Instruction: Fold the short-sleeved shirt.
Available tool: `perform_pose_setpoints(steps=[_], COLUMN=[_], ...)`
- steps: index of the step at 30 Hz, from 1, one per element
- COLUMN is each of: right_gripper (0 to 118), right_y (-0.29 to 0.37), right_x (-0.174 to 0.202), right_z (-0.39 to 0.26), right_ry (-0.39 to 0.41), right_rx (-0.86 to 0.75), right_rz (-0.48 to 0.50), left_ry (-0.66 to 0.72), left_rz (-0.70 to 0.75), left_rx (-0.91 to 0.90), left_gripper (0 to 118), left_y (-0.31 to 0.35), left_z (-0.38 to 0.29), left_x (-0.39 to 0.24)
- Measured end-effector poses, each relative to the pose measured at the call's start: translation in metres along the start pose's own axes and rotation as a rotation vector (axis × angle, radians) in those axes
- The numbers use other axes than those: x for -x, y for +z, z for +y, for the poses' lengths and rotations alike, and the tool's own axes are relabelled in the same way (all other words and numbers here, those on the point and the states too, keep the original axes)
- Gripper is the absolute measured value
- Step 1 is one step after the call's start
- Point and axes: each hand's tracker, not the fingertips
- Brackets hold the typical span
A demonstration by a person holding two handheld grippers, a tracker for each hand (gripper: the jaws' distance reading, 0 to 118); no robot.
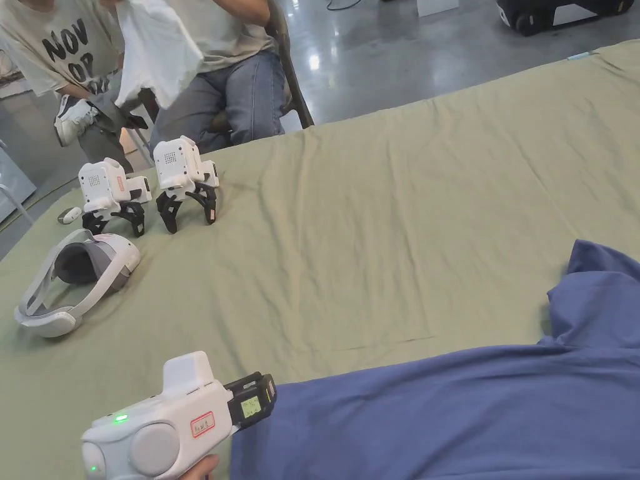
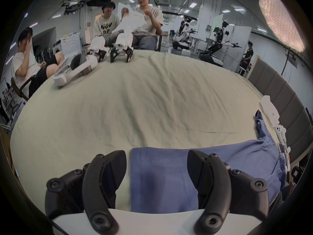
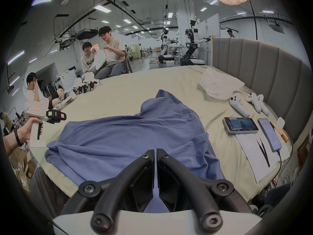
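A blue short-sleeved shirt [image 1: 450,412] lies spread and rumpled on the pale green bed sheet [image 1: 375,237]. In the head view a hand holds my left gripper [image 1: 259,400] at the shirt's left edge. In the left gripper view my left gripper [image 2: 156,155] is open and straddles the hem of the shirt [image 2: 162,179]: one jaw is over bare sheet, the other over blue cloth. My right gripper [image 3: 155,152] is shut, low over the near side of the shirt [image 3: 118,137], with no cloth visible between its jaws. The left gripper [image 3: 55,117] also appears in the right gripper view.
Two spare grippers [image 1: 184,181] and a white headset [image 1: 81,281] rest at the sheet's far left. People sit beyond that edge. Right of the shirt lie phones [image 3: 240,125], white controllers [image 3: 238,106], papers and a white bundle [image 3: 218,84], before a padded headboard [image 3: 271,69].
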Motion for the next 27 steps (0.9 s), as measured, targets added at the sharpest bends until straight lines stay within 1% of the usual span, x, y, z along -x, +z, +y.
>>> perform_pose_setpoints(steps=[4,5,7,11,14,17,20,23,24,27], right_gripper=[1,1,1,1,1,1,1,1,1,2], right_y=[-0.004,-0.006,-0.007,-0.007,-0.008,-0.010,-0.011,-0.015,-0.016,-0.022], right_x=[-0.007,-0.009,-0.010,-0.010,-0.010,-0.010,-0.009,-0.007,-0.007,-0.009], right_z=[-0.002,-0.002,-0.002,-0.003,-0.004,-0.005,-0.006,-0.004,-0.002,0.012], right_ry=[-0.013,-0.020,-0.032,-0.033,-0.035,-0.042,-0.057,-0.058,-0.055,-0.042], right_rx=[0.018,0.023,0.026,0.030,0.035,0.044,0.052,0.055,0.055,0.045], right_rz=[-0.020,-0.024,-0.027,-0.034,-0.035,-0.035,-0.029,-0.024,-0.025,-0.029], left_ry=[0.008,0.015,0.029,0.045,0.027,0.008,-0.013,-0.037,-0.046,-0.083], left_rz=[0.020,0.020,0.025,0.042,0.048,0.055,0.065,0.070,0.072,0.090], left_rx=[0.044,0.052,0.068,0.076,0.075,0.072,0.068,0.072,0.078,0.099], left_gripper=[76,75,68,64,55,41,23,9,6,5], left_y=[-0.021,-0.025,-0.031,-0.037,-0.037,-0.038,-0.039,-0.041,-0.042,-0.047], left_z=[-0.007,-0.008,-0.012,-0.016,-0.016,-0.017,-0.020,-0.021,-0.021,-0.022], left_x=[0.004,0.004,0.006,0.008,0.005,0.003,0.000,-0.008,-0.010,-0.017])
